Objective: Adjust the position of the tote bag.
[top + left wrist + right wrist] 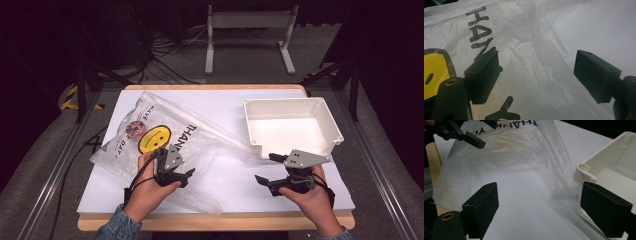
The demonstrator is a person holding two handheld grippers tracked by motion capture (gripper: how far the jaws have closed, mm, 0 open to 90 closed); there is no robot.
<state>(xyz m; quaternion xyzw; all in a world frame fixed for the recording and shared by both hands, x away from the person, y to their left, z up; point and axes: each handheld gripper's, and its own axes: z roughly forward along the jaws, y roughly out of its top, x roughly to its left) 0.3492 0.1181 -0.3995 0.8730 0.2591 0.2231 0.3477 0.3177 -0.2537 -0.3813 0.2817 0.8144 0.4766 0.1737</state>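
Jaws of the left gripper point(536, 77) stand apart over the plastic bag point(165, 145), gripping nothing; pinch one film layer (not both). The bag lies flat on the table point(280, 195), left of the white tray point(290, 125). Right gripper point(266, 169) waits, unclenched and empty.

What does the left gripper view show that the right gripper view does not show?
The left gripper view alone shows the yellow smiley face printed on the clear crinkled plastic bag. The right gripper view alone shows the white rectangular plastic tray, the table's wooden edge and the left gripper farther off. Both show the bag with black letters and the white table surface.
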